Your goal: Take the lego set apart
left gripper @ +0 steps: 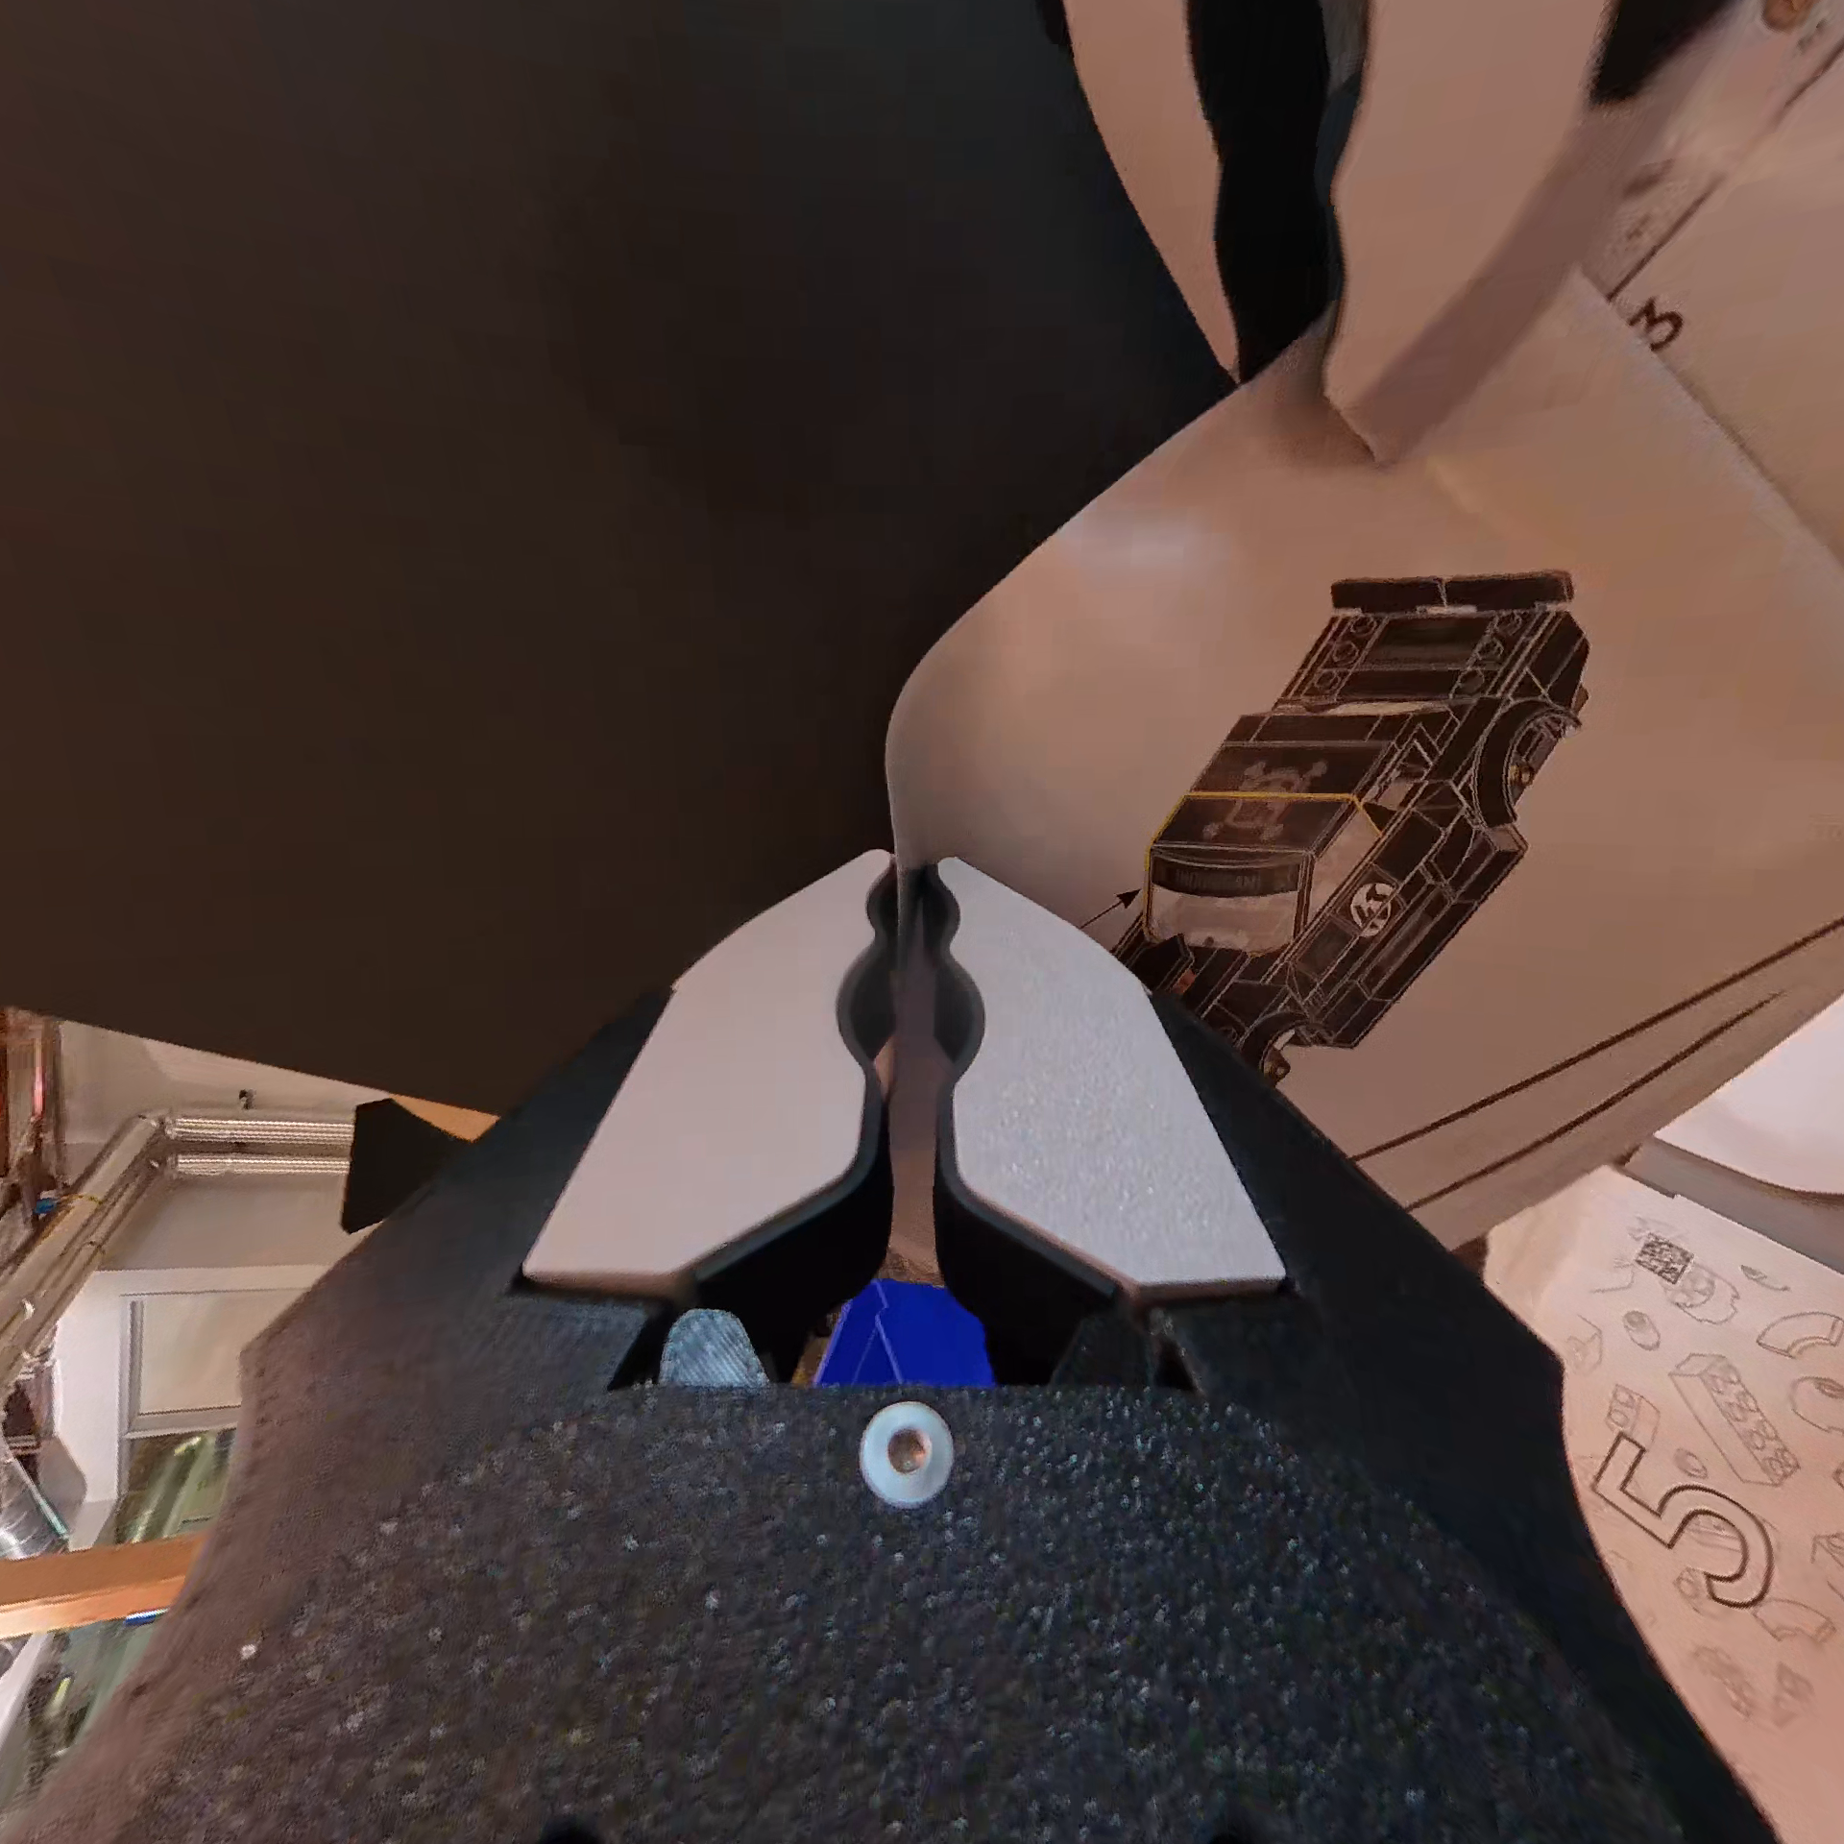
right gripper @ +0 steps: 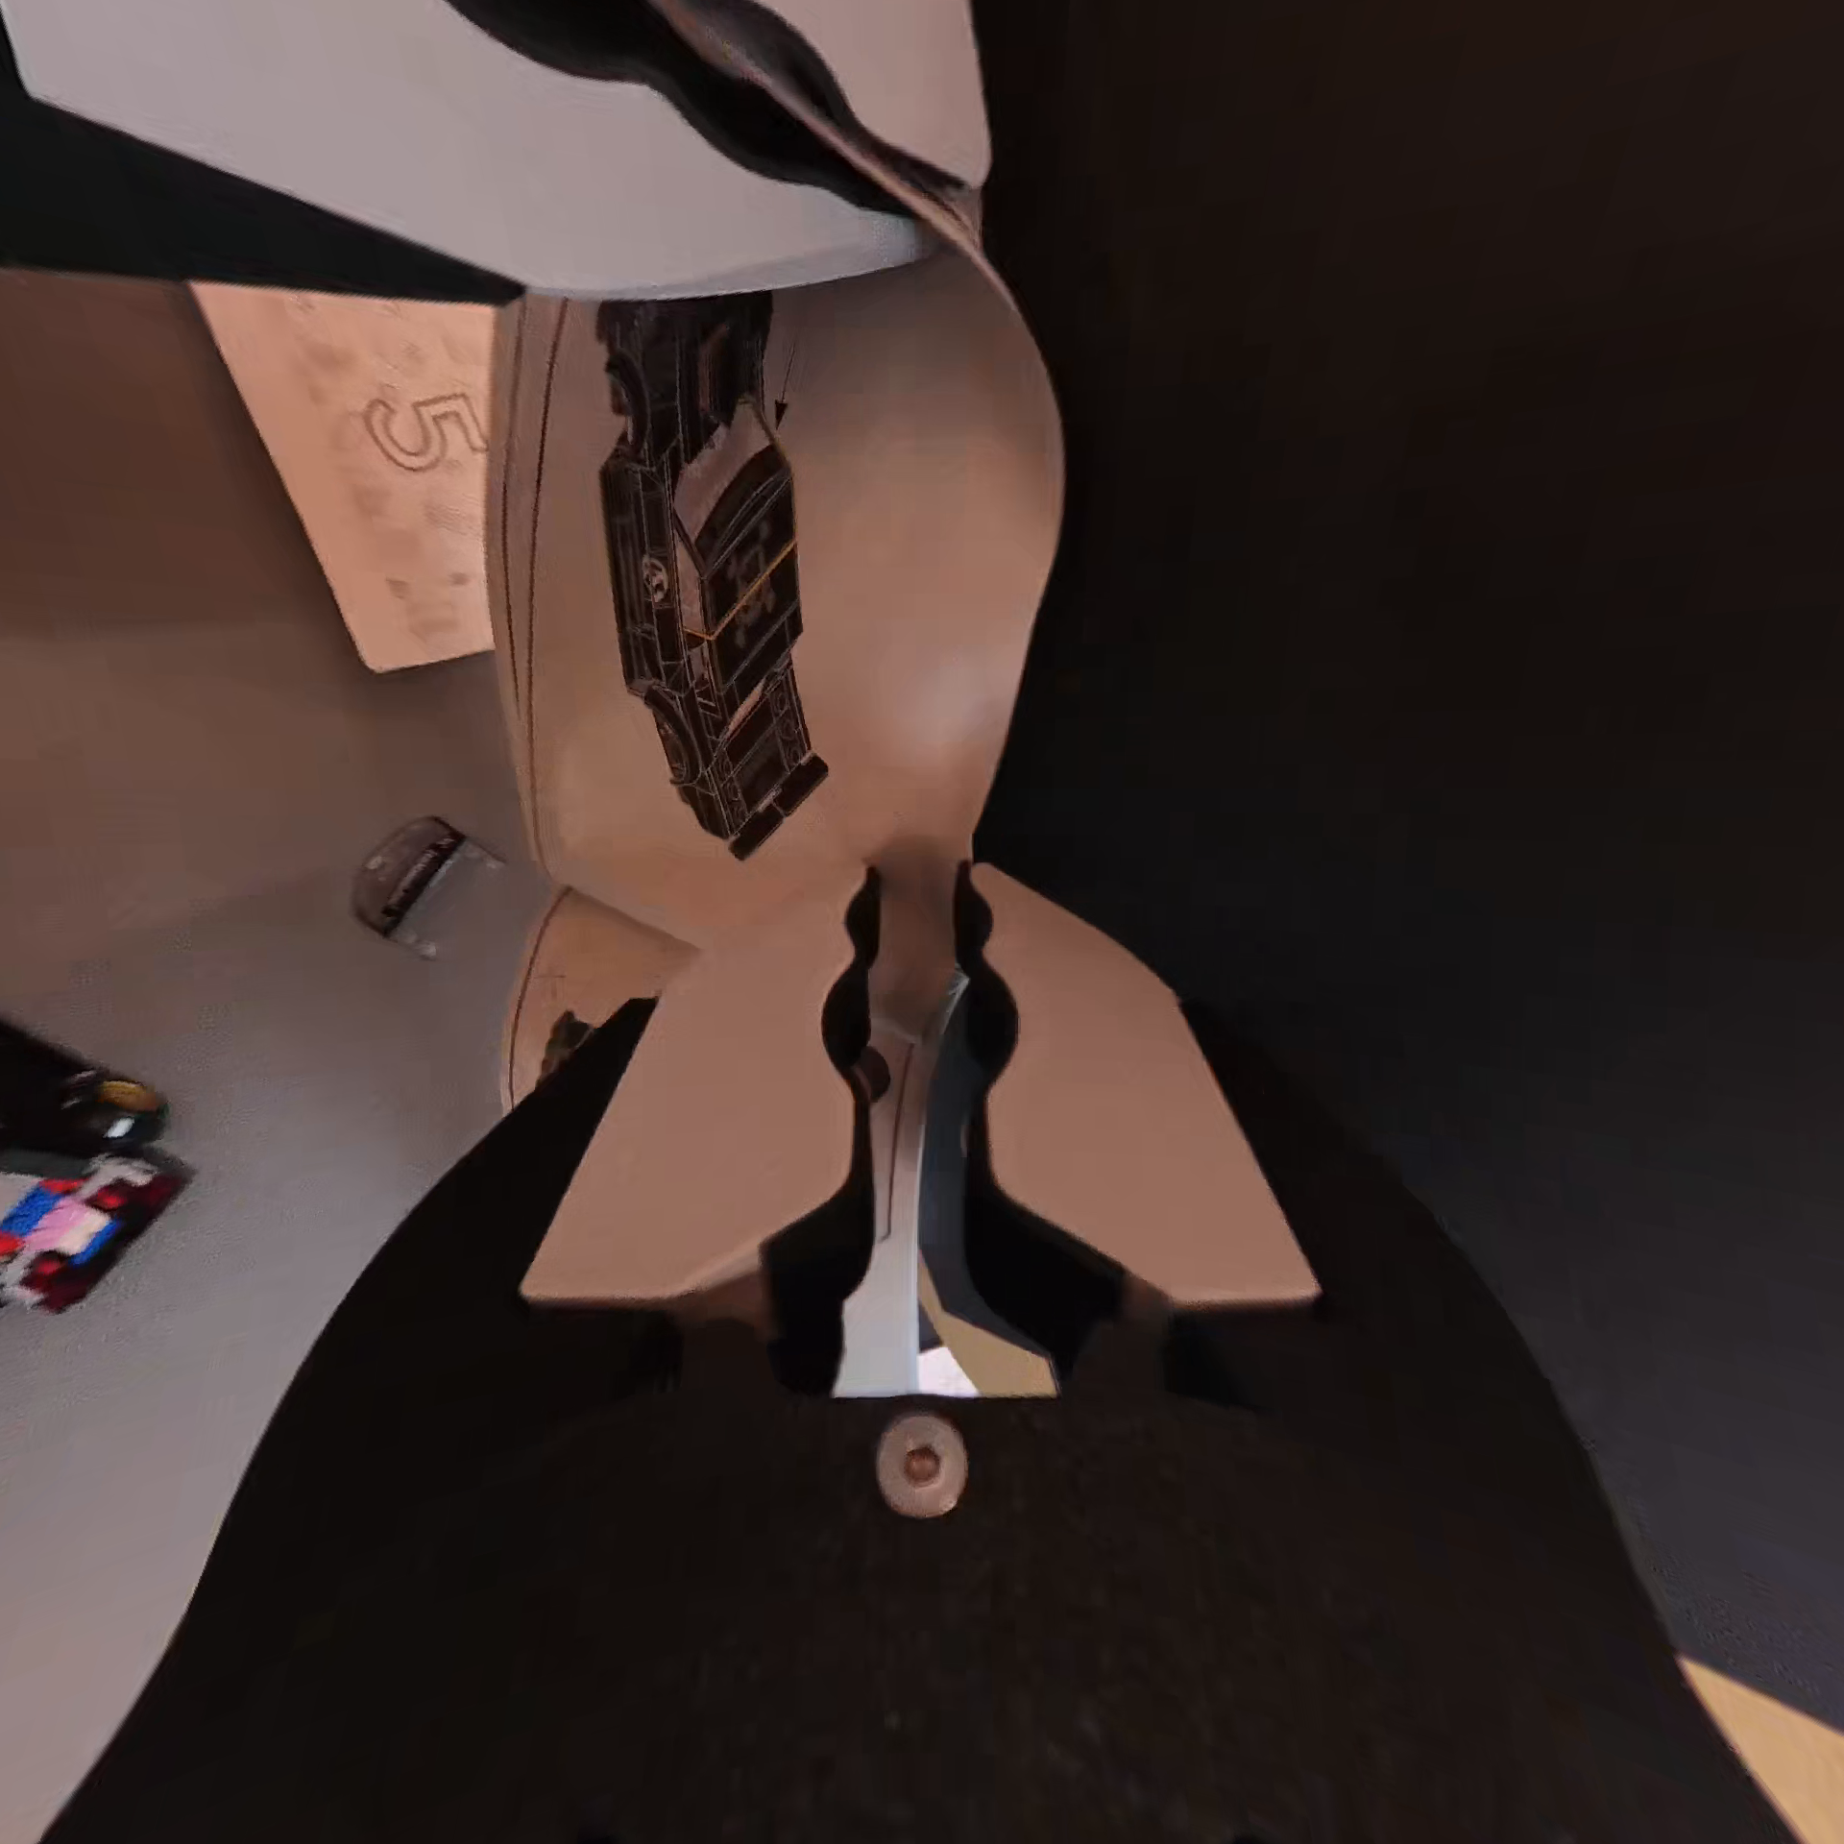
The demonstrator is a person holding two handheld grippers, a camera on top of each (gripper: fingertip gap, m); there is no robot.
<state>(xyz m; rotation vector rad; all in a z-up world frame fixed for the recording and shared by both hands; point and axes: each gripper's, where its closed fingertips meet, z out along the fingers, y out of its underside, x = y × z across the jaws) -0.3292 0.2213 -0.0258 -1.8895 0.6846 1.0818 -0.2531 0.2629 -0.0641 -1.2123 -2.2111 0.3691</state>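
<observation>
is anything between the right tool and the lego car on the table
Yes. The right tool is shut on the instruction booklet, whose curled page hangs ahead of it. The lego car lies off to its left on the table.

Left hand-held gripper was clamped on the curled edge of an instruction booklet page. The page bent up and to the right, showing a black car drawing. A paper bag with brick sketches lay at near right. A dark surface filled the far left.
</observation>
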